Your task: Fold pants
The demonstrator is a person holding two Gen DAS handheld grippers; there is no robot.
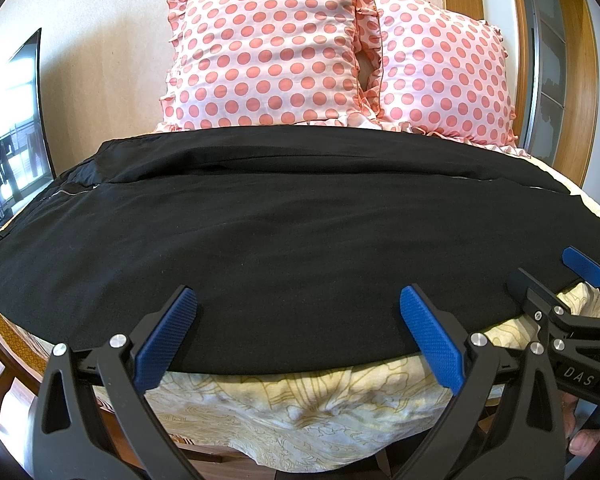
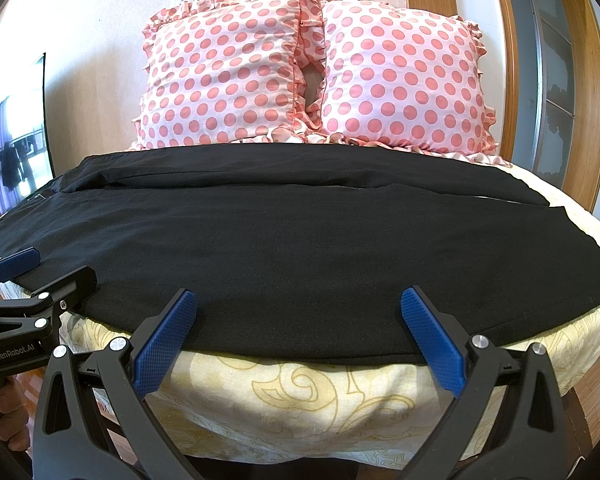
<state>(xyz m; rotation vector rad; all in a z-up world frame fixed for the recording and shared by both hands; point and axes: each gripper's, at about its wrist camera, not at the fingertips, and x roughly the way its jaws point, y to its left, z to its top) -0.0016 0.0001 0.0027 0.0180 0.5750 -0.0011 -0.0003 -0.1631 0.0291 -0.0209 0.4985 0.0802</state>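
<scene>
Black pants [image 1: 292, 232] lie spread flat across the bed, waist with zipper at the left, legs running to the right; they also fill the right wrist view [image 2: 300, 248]. My left gripper [image 1: 298, 304] is open, its blue pads at the pants' near edge, holding nothing. My right gripper [image 2: 298, 306] is open at the same near edge, further right. Each gripper shows in the other's view: the right one [image 1: 556, 280] at the right edge, the left one [image 2: 48, 268] at the left edge, both with jaws apart over the pants' edge.
The bed has a cream and yellow patterned sheet [image 1: 300, 412] hanging over its near edge. Two pink polka-dot pillows [image 1: 268, 52] [image 2: 400, 80] stand against the wall behind the pants. A dark screen [image 1: 12, 128] stands at the left, a wooden door frame [image 2: 580, 80] at the right.
</scene>
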